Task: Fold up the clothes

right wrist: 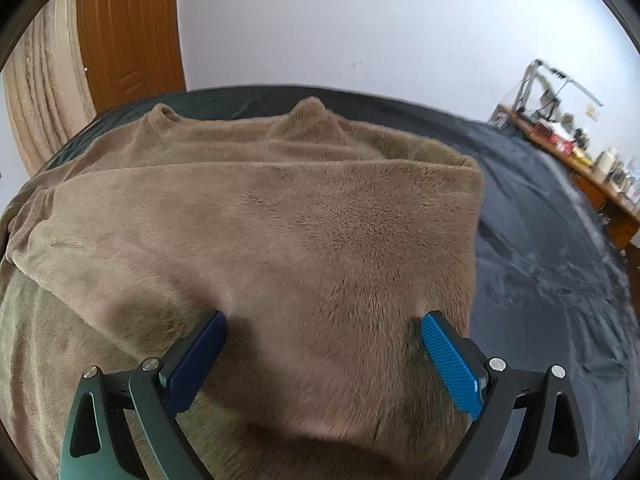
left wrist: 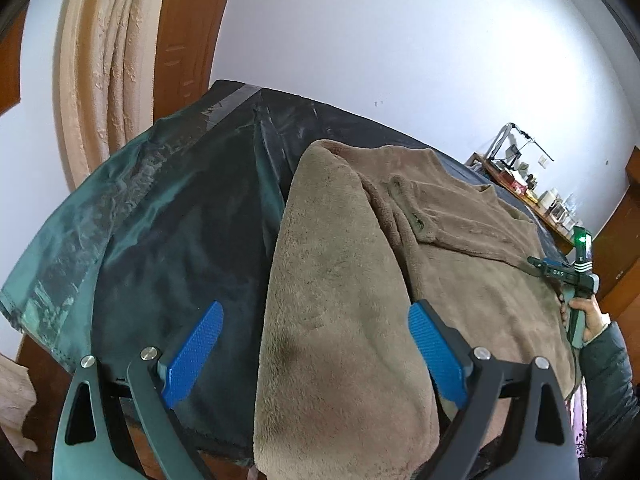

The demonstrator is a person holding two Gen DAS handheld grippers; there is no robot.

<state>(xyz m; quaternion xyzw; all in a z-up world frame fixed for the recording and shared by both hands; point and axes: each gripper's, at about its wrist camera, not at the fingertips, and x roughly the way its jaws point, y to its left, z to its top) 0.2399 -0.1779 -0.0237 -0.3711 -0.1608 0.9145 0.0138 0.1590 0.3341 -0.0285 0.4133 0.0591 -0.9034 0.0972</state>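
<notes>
Left wrist view: the left gripper (left wrist: 316, 354) stands with its jaws spread wide, nothing between the blue pads (left wrist: 192, 354), and a long folded sleeve or panel of the brown fleece garment (left wrist: 340, 280) runs up through the gap between them without being pinched. The garment lies on a dark, shiny cover (left wrist: 180, 220) spread over the table; its near end hangs over the near table edge. To the right in this view the person's hand (left wrist: 584, 316), in a dark padded sleeve (left wrist: 608, 380), holds the right gripper (left wrist: 538, 266) at the garment's right edge; its green light is on. Right wrist view: the right gripper (right wrist: 324, 360) is likewise wide apart and clamps nothing; both blue pads (right wrist: 450, 364) sit low against the fleece, and whether they press into it I cannot tell. From this side the brown fleece garment (right wrist: 280, 220) lies in layers, one flat panel folded over the body, with two rounded humps at its far edge. The dark cover (right wrist: 540, 240) is bare to the right of it. Background: a wooden door (right wrist: 128, 32), pale curtain (right wrist: 36, 112), and a cluttered wooden shelf (right wrist: 592, 176) along the wall.
</notes>
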